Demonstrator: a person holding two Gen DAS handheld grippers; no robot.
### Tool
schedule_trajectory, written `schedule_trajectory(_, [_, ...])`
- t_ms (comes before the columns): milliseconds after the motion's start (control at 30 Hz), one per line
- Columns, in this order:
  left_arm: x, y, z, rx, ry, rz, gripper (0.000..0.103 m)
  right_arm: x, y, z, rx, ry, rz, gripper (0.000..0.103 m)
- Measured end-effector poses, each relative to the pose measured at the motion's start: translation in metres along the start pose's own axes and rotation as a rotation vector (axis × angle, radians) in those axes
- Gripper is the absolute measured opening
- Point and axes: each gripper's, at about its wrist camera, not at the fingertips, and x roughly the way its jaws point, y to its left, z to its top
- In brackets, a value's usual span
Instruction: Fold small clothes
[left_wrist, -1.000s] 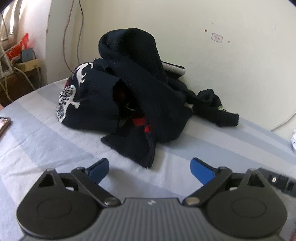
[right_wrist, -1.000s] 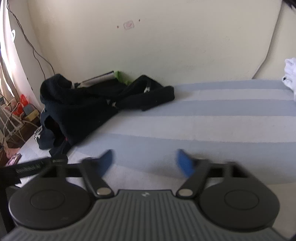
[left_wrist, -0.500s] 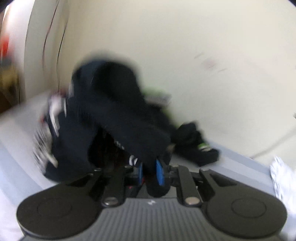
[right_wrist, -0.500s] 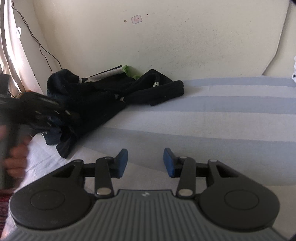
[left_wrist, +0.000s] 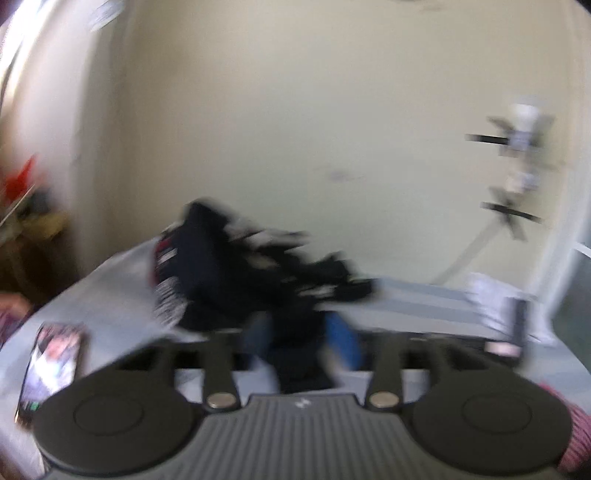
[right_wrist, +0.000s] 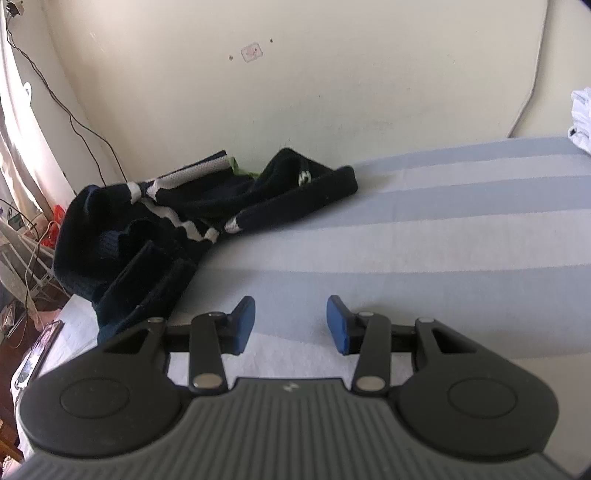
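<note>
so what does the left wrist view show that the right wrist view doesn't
Only the left wrist view, which is blurred: the left claw with dark cloth between its fingers, its jaws having just been opening.

Only the right wrist view: the right claw, open and empty over the striped sheet.

Both: the dark clothes pile by the wall, and a phone at the bed's left edge.

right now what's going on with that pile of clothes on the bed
A person with a claw in each hand is starting to fold clothes. The left claw has dark cloth between its pads, drawn from the pile on the striped bed; its jaws have just been opening, and blur hides whether it grips. The right claw waits open and empty.
</note>
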Motion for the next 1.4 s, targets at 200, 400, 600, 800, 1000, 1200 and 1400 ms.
schedule_trajectory(200, [0.085, 0.056, 0.045, -0.105, 0.030, 0.131, 0.081, 0.000, 0.002, 0.022, 0.038, -0.036, 0.068, 0.058])
schedule_trajectory(400, [0.152, 0.079, 0.058, -0.127, 0.067, 0.147, 0.010, 0.087, 0.055, 0.113, -0.035, -0.033, 0.167, 0.090])
schedule_trajectory(600, [0.130, 0.102, 0.038, -0.099, 0.070, 0.149, 0.009, 0.216, 0.082, 0.164, 0.034, 0.082, 0.144, 0.087])
schedule_trajectory(800, [0.084, 0.102, 0.020, -0.093, 0.031, 0.001, 0.009, 0.217, 0.086, 0.157, 0.003, 0.153, 0.236, 0.016])
schedule_trajectory(1000, [0.040, 0.068, -0.001, -0.013, -0.021, -0.276, 0.013, 0.037, 0.045, 0.163, -0.009, -0.046, 0.334, 0.016])
schedule_trajectory(1200, [0.016, 0.050, -0.010, 0.050, -0.083, -0.392, 0.030, -0.157, -0.019, 0.131, -0.022, -0.305, 0.073, 0.015])
schedule_trajectory(1400, [0.065, 0.021, 0.018, 0.066, 0.024, -0.344, 0.032, -0.250, -0.067, 0.056, -0.046, -0.369, -0.387, 0.017])
